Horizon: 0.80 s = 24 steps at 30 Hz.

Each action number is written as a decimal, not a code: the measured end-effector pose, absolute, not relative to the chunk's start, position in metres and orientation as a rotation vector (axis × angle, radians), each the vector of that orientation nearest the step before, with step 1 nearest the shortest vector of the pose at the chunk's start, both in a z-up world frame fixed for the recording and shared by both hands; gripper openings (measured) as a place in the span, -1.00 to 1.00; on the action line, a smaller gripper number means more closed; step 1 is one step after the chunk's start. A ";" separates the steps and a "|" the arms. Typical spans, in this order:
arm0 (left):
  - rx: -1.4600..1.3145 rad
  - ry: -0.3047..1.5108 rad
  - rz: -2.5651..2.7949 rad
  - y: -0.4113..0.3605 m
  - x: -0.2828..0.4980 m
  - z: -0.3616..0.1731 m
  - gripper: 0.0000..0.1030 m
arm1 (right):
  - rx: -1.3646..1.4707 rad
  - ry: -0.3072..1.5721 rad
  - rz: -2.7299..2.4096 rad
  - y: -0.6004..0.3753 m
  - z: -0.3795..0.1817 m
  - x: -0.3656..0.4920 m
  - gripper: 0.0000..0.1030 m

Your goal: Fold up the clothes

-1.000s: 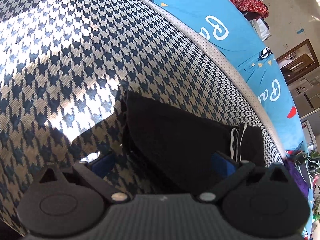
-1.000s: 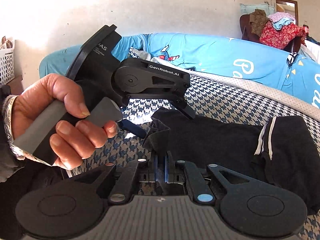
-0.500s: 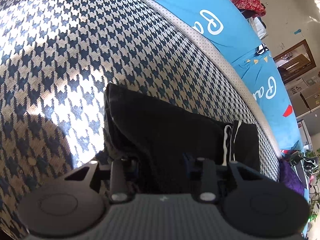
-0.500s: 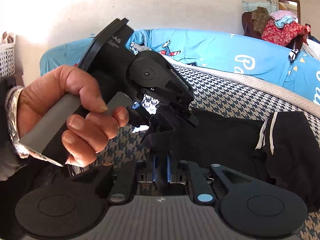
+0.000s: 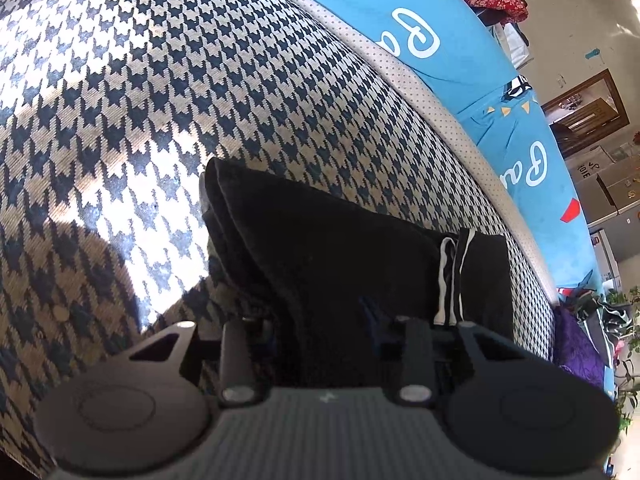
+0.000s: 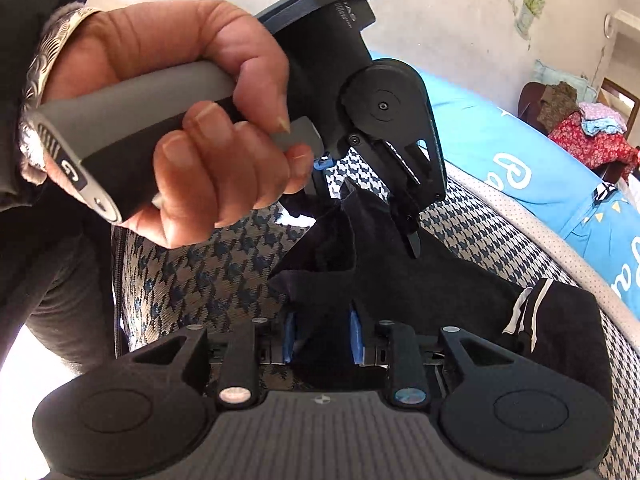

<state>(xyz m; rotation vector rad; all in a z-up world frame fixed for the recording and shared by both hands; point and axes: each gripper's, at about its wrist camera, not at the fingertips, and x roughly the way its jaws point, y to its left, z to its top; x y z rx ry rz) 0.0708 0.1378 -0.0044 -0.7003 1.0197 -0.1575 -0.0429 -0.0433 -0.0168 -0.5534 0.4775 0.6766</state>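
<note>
Two grippers work one black garment (image 5: pixel 340 248) that lies folded on a houndstooth-patterned cover (image 5: pixel 160 100), its white-striped end (image 5: pixel 450 276) toward the far right. The left gripper (image 5: pixel 320 320) comes down on the garment's near edge, and its jaws, narrowed from a wide spread, pinch a thick bunch of the black cloth between them. In the right wrist view the person's left hand (image 6: pixel 180 128) grips that tool's grey handle, and the left gripper's fingers (image 6: pixel 414 240) reach down into a raised peak of the fabric. The right gripper (image 6: pixel 324 338) sits just below that peak; its jaws have just been opening, and black cloth fills the gap between the blue pads (image 6: pixel 355 336). Whether those pads press on the cloth cannot be told. A blue sheet with white lettering (image 5: pixel 420 40) runs behind the cover, and a pile of clothes (image 6: pixel 588 136) sits well apart at the far right.
</note>
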 end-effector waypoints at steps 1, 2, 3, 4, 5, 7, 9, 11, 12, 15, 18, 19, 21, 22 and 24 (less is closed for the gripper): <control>-0.690 1.015 -0.145 0.138 0.071 -0.005 -0.36 | -0.564 0.471 0.679 -0.042 -0.018 -0.044 -0.51; -0.680 1.011 -0.133 0.138 0.071 -0.005 -0.36 | -0.575 0.464 0.681 -0.041 -0.020 -0.045 -0.51; -0.674 1.006 -0.121 0.138 0.071 -0.005 -0.36 | -0.577 0.464 0.686 -0.040 -0.020 -0.045 -0.52; -0.674 0.999 -0.111 0.139 0.071 -0.006 -0.37 | -0.578 0.464 0.692 -0.039 -0.021 -0.046 -0.66; -0.674 0.992 -0.101 0.140 0.071 -0.007 -0.37 | -0.569 0.468 0.699 -0.040 -0.020 -0.046 -0.83; -0.681 0.980 -0.090 0.141 0.070 -0.008 -0.37 | -0.557 0.465 0.700 -0.041 -0.018 -0.046 -0.84; -0.671 0.964 -0.076 0.141 0.069 -0.007 -0.41 | -0.562 0.447 0.689 -0.043 -0.016 -0.047 -0.86; -0.654 0.949 -0.063 0.139 0.069 -0.007 -0.63 | -0.555 0.438 0.678 -0.044 -0.013 -0.047 -0.87; -0.656 0.942 -0.064 0.138 0.068 -0.007 -0.65 | -0.548 0.437 0.672 -0.046 -0.012 -0.046 -0.87; -0.690 0.903 -0.085 0.137 0.066 -0.004 -0.67 | -0.540 0.424 0.658 -0.050 -0.007 -0.046 -0.87; -0.699 0.857 -0.106 0.130 0.064 0.002 -0.72 | -0.534 0.404 0.641 -0.056 -0.003 -0.049 -0.87; -0.700 0.843 -0.113 0.128 0.063 0.005 -0.74 | -0.531 0.398 0.636 -0.058 -0.002 -0.049 -0.87; -0.701 0.824 -0.124 0.122 0.064 0.010 -0.76 | -0.526 0.384 0.623 -0.061 0.000 -0.052 -0.87; -0.699 0.816 -0.129 0.118 0.065 0.014 -0.76 | -0.525 0.374 0.615 -0.063 0.001 -0.054 -0.87; -0.687 0.803 -0.144 0.109 0.068 0.021 -0.76 | -0.524 0.353 0.599 -0.066 0.004 -0.058 -0.87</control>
